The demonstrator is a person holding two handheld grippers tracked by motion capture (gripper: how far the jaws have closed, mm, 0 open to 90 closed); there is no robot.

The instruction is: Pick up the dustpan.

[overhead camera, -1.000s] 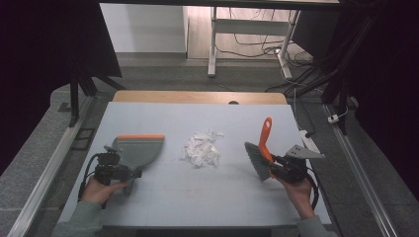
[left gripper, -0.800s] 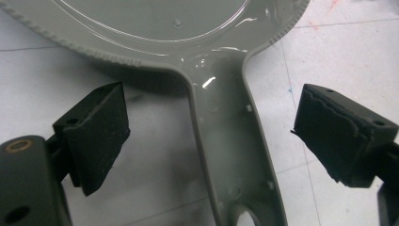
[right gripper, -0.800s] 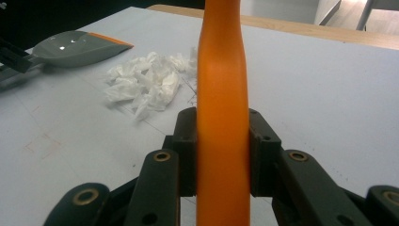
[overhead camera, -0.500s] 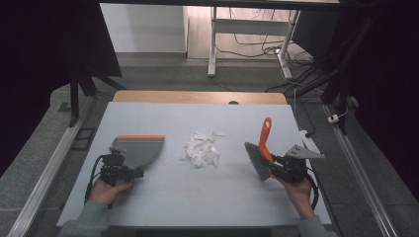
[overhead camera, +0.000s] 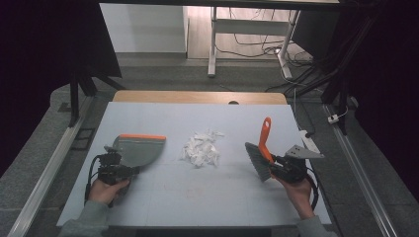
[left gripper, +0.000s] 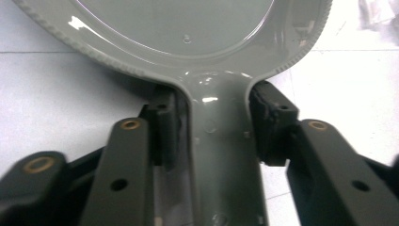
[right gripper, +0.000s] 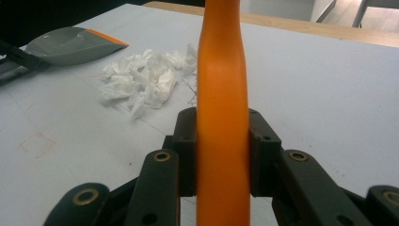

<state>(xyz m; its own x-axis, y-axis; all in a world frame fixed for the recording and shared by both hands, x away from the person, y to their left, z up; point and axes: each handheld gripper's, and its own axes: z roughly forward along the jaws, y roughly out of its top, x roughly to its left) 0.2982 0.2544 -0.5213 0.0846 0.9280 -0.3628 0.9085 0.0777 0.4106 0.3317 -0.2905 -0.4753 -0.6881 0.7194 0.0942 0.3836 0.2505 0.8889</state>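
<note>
Left gripper (overhead camera: 117, 170) has just closed its jaws onto the dustpan (overhead camera: 140, 149) handle, pan flat on the table (overhead camera: 197, 197), its front edge cut off close up. Right gripper (overhead camera: 282, 168) pinches the brush (overhead camera: 262, 150) handle; bristles hidden in its own view. Paper scraps (overhead camera: 201, 148) lie between.

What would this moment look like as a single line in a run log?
left gripper: just closed on dustpan handle | right gripper: shut on brush handle | paper scraps: piled between them, unswept | table

High view overlooks table (overhead camera: 207, 197); tool views sit close, sharing it.
</note>
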